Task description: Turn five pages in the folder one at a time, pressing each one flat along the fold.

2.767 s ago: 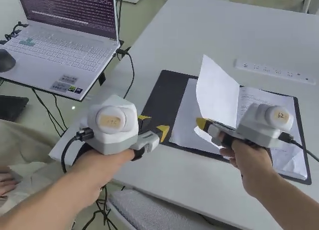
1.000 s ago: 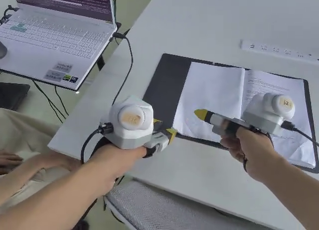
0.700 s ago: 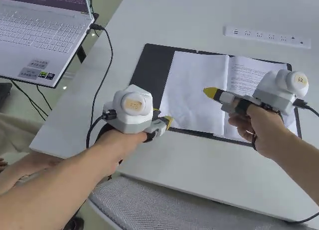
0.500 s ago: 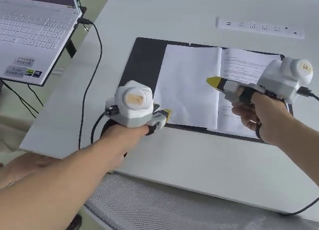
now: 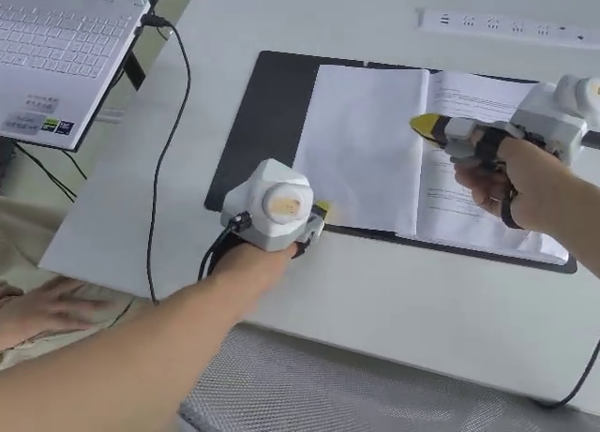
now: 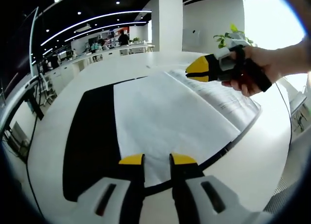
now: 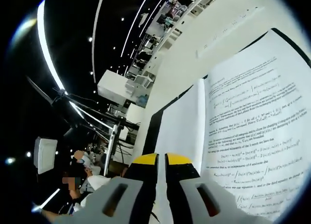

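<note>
A white laptop (image 5: pixel 56 38) is seen beside the far left corner of the worktop (image 5: pixel 356 301); a black cable (image 5: pixel 167 141) is run from it along the worktop's left edge; a white power strip (image 5: pixel 506 24) is laid by the far edge; a mesh seat (image 5: pixel 309 385) is glimpsed below the near edge.

The folder (image 5: pixel 253 123) is laid open on the worktop toward its right side, with a blank page (image 5: pixel 361 141) spread left of the fold and a printed page (image 5: pixel 469 188) right of it. The left gripper (image 5: pixel 321 210) is held at the folder's near edge, by the blank page's near corner; its jaws are slightly parted and nothing is held. The right gripper (image 5: pixel 427 125) is held above the fold, its jaws closed together on nothing; part of the printed page is covered by the hand (image 5: pixel 511 174) that carries it.

The narrow gap between the left jaws is shown in the left gripper view, with paper seen through it; the printed lines are shown large in the right gripper view, though they cannot be read.

Whether the right tips are touching the paper cannot be told; the laptop is cut off at the head view's top left corner, and the right gripper's body at its right side.
</note>
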